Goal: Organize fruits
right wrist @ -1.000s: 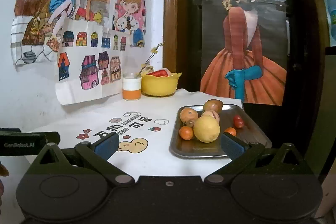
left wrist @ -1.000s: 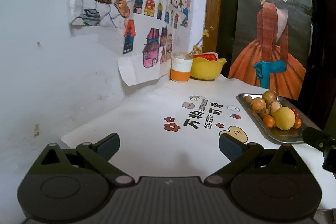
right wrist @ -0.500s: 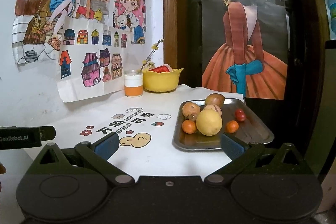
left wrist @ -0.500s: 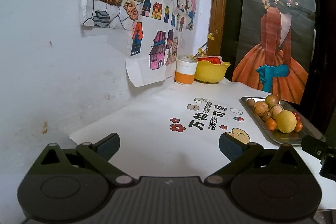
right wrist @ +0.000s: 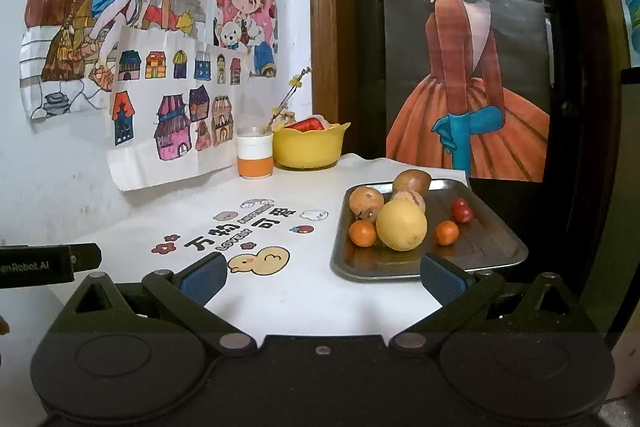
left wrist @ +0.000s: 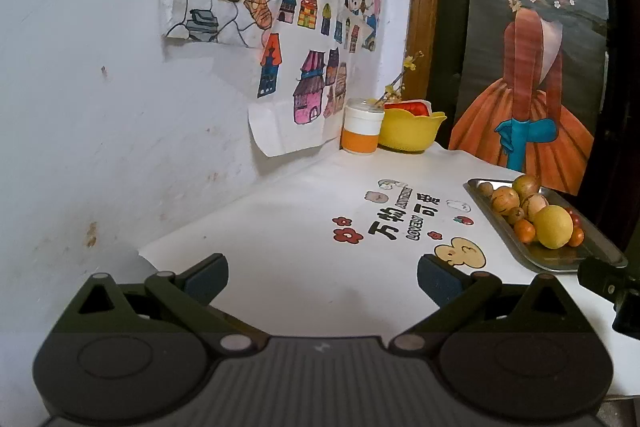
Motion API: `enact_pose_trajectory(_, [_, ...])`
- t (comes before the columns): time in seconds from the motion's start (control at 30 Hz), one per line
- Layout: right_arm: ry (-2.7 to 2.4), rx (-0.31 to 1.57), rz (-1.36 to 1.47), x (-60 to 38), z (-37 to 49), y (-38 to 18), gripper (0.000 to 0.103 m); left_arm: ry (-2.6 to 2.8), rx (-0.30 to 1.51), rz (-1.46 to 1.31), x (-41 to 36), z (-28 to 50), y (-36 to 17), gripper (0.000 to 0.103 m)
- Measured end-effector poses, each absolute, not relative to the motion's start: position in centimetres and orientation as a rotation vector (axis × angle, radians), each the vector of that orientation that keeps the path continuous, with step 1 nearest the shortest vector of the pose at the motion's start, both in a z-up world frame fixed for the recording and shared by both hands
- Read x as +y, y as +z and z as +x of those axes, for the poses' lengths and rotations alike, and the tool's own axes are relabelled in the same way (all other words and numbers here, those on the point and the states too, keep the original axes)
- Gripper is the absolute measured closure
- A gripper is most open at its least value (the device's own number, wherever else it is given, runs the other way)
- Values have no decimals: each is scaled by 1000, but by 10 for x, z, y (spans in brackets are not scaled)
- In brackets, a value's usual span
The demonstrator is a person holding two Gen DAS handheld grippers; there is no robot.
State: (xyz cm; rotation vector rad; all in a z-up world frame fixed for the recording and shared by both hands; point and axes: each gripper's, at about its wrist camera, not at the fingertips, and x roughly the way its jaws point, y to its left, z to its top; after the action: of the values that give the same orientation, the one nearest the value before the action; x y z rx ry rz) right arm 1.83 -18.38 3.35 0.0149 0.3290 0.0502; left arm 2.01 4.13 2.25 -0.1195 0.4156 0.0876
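Both grippers were spread wide and held nothing. The left gripper (left wrist: 322, 277) hovered over the near left part of the white tabletop (left wrist: 280, 227), blue pads apart, bare cloth between them. The right gripper (right wrist: 322, 277) was just in front of the metal tray (right wrist: 492, 251), its right pad overlapping the tray's near rim in view, contact cannot be told.

The fruits sat on the tray at the right side of the tabletop, bunched toward its left half: a big yellow fruit (right wrist: 401, 225) in the middle, a small orange (right wrist: 363, 233) just left of it, another small orange (right wrist: 446, 232) just right, a small red fruit (right wrist: 462, 209) farther back right, standing apart. Behind the yellow one were a spotted tan fruit (right wrist: 364, 201), a brownish fruit (right wrist: 411, 181) and a pale one partly hidden between them.

At the back by the wall stood a yellow bowl (right wrist: 310, 147) with something red inside, and a white-and-orange cup (right wrist: 255, 157) touching or just beside its left. The tabletop had cartoon stickers and printed characters in the middle, a yellow duck sticker (right wrist: 258, 259) nearest the right gripper
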Motion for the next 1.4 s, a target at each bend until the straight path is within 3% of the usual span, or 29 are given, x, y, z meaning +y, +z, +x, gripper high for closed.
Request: enact_pose_trajectory(1.4, [57,356,20,-185,17,27,1,75,469,-118,37,21,21,0])
